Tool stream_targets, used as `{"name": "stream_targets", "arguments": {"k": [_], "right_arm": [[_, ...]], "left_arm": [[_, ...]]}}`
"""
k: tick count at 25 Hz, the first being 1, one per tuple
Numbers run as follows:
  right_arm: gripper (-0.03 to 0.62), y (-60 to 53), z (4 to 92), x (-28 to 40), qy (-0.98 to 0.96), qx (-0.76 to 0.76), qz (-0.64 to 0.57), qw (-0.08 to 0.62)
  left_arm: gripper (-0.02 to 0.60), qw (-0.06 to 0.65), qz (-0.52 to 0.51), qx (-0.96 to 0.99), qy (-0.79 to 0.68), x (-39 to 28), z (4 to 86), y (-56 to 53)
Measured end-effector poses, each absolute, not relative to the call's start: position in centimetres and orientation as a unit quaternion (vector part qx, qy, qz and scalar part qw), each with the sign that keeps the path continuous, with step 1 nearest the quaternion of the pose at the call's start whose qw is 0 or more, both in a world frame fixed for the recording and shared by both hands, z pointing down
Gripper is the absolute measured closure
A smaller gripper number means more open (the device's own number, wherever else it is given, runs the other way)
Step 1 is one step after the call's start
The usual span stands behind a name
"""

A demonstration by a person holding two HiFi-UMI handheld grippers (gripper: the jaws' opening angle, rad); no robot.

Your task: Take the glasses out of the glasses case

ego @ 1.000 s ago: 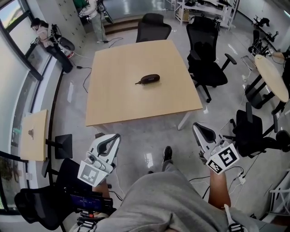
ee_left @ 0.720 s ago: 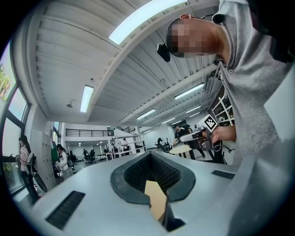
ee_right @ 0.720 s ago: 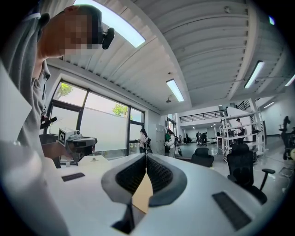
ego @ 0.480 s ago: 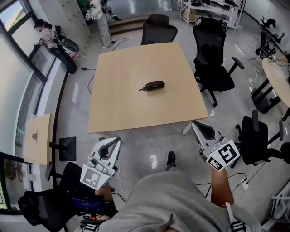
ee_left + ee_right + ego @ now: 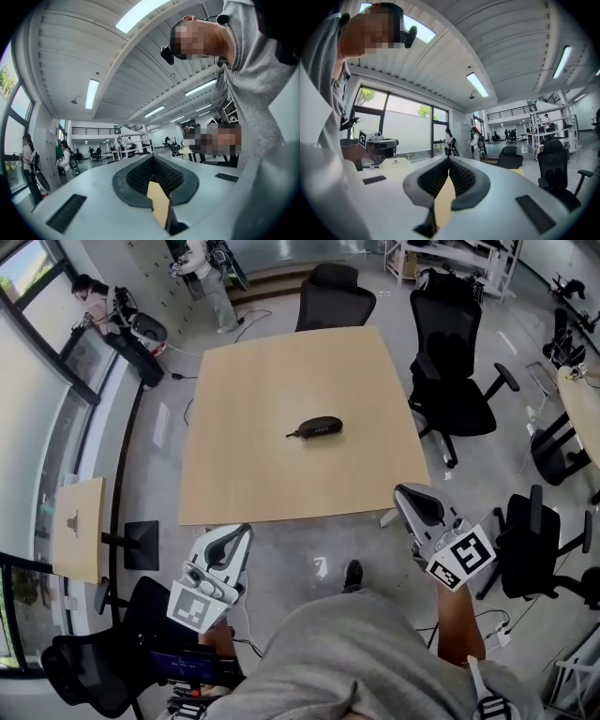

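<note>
In the head view, the dark glasses case lay near the middle of the pale wooden table, with black office chairs at the far and right sides. The left gripper and the right gripper were held over the grey floor, just short of the table's near edge and well apart from the case. In the left gripper view, the dark ribbed pads were pressed together with nothing between them, and a tan sliver of table showed in the gap below them. In the right gripper view, the pads likewise met at their tips, gripping nothing, with the same tan sliver beneath.
</note>
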State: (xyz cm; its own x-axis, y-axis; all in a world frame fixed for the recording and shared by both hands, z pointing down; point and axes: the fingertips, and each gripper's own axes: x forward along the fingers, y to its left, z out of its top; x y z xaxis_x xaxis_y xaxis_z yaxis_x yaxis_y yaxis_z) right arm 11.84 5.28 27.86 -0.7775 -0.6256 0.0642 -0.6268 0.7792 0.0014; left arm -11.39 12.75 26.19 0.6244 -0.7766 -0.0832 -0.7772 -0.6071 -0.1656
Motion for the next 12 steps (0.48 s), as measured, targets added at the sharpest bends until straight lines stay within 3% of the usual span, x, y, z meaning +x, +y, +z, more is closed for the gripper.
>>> {"name": "stream_targets", "arguments": {"k": [12], "right_arm": [[0.586, -3.9, 27.5, 16.4, -0.954, 0.3, 0.0, 0.013]], "left_arm": [[0.577, 0.117, -0.018, -0.885, 0.45, -5.4, 25.0, 5.4]]}}
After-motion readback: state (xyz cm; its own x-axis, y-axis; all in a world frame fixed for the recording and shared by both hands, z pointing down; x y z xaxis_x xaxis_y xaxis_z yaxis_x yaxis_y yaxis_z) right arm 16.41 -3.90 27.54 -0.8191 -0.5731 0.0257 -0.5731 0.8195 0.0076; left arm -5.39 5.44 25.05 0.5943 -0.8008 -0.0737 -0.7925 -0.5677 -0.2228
